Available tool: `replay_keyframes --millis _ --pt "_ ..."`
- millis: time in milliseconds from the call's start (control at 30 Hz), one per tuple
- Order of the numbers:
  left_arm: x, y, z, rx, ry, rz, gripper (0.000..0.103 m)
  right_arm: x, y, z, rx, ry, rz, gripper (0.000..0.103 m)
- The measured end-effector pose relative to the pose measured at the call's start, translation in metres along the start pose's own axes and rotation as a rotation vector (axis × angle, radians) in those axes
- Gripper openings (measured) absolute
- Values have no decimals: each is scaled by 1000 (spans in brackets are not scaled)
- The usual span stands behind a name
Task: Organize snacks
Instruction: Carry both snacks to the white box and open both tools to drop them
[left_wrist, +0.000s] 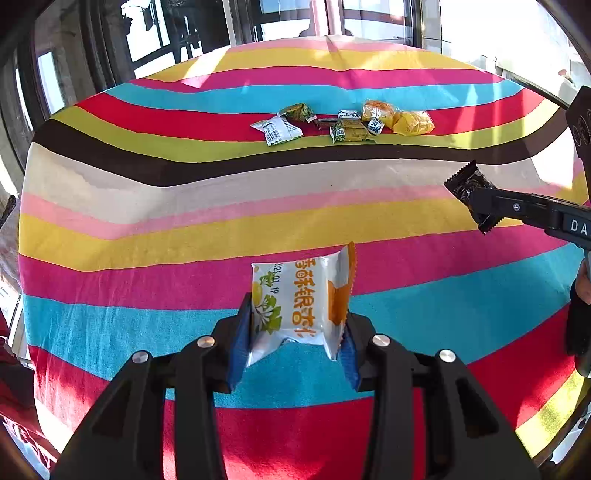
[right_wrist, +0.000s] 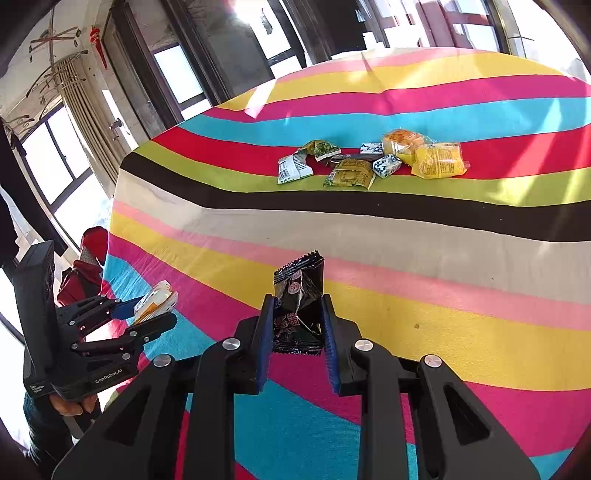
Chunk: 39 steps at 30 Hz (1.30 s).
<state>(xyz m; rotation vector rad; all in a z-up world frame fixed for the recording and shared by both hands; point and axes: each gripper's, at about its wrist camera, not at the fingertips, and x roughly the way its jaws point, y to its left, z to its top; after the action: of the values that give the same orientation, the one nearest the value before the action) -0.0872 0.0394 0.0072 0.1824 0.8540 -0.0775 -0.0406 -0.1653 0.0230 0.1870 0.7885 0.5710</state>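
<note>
Left gripper (left_wrist: 295, 325) clamps a white-orange packet (left_wrist: 301, 295); right gripper (right_wrist: 297, 325) clamps a black packet (right_wrist: 297, 299), both held above the striped cloth (left_wrist: 147, 229). Rest of the snacks (right_wrist: 369, 160) sit piled far side, unsorted. Looks early.

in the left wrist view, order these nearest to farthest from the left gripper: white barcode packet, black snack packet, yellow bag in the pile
1. black snack packet, off to the right, held in the right gripper
2. white barcode packet, left end of the far pile
3. yellow bag, right end of the far pile

The left gripper itself holds a white-and-orange packet.
</note>
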Motion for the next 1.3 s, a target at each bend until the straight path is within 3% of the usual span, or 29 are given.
replay_keyframes --millis 400,767,1033,1300 --pt "-26 13 -33 -14 -3 46 41 -14 43 -18 -58 19 51 25" --pt "-51 51 -67 -87 -13 84 41 4 122 -36 -212 97 137 25" --pt "-73 93 -105 -203 -18 121 41 20 182 -56 -331 167 216 25" --pt "-110 141 -164 -320 17 233 42 34 252 -90 -476 264 353 26"
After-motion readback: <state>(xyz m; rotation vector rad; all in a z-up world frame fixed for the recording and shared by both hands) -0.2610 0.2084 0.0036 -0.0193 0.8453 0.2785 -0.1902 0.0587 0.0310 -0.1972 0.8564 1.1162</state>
